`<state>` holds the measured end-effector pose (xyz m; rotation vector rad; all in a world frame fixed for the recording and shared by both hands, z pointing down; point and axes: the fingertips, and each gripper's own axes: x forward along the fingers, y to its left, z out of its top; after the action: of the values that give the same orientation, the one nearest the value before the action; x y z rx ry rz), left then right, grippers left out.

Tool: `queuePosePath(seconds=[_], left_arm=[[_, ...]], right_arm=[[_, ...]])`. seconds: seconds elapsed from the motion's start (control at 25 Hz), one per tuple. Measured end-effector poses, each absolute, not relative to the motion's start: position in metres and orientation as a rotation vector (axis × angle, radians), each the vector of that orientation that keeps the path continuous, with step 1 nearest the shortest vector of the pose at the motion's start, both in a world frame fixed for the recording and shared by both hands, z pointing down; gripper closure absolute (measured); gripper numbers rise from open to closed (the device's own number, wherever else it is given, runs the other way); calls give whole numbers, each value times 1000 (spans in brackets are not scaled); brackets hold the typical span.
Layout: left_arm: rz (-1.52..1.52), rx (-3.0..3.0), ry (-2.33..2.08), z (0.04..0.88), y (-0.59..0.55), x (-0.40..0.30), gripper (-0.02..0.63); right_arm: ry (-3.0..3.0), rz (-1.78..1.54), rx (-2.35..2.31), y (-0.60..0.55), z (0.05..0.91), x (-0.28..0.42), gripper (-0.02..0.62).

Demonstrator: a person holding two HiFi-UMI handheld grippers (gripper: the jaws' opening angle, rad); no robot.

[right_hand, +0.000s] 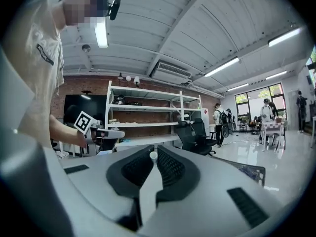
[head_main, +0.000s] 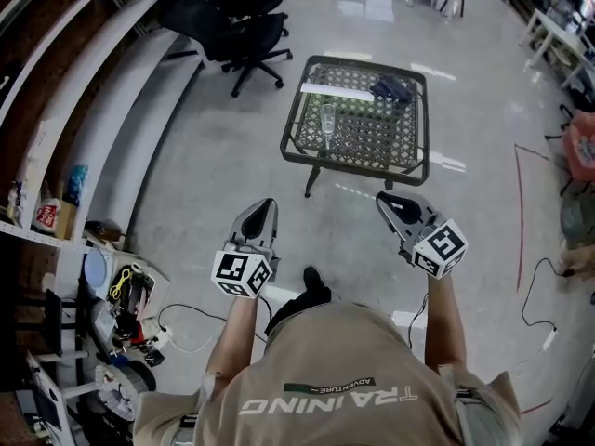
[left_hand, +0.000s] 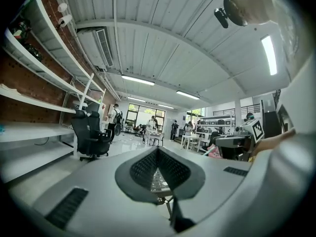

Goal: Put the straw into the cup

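Note:
A clear cup (head_main: pixel 327 119) stands upright on the left part of a small dark table (head_main: pixel 307 152) with a woven top, some way ahead of both grippers. My right gripper (head_main: pixel 386 200) is shut on a white straw (right_hand: pixel 150 181). The straw lies along the gap between the pads, and its open end (right_hand: pixel 153 155) pokes out at the tips. My left gripper (head_main: pixel 267 206) is held level beside the right one. Its fingertips (left_hand: pixel 158 152) meet with nothing between them, and the table shows through the slit below the tips.
A white strip (head_main: pixel 335 93) and a dark object (head_main: pixel 392 87) lie on the table's far side. A black office chair (head_main: pixel 244 28) stands beyond it at the left. Shelving (head_main: pixel 56 156) runs along the left wall, with clutter and cables (head_main: pixel 130 314) on the floor beside me.

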<state>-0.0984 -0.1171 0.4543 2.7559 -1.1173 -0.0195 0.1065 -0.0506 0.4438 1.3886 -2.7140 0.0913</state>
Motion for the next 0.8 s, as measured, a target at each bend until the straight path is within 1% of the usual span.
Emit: queuePosePath(seconds=[0.12,0.36,0.6,0.8], left_arm=[[-42,2819,-1082,434,-160,-94,589],[-38,2884,-994,432,-223,-86,589],[-32,2866,-923,445,-255,-74,589],[7,2823,-930,467,-283,-63,589]], right_arm=[[-2678,52,1414,-87,430,105,561],[-2636,54,1461,-134,431,95,561],[-2613,118,1484,-164,445,93,561],[-2624,151,1465,-189,449,105,561]])
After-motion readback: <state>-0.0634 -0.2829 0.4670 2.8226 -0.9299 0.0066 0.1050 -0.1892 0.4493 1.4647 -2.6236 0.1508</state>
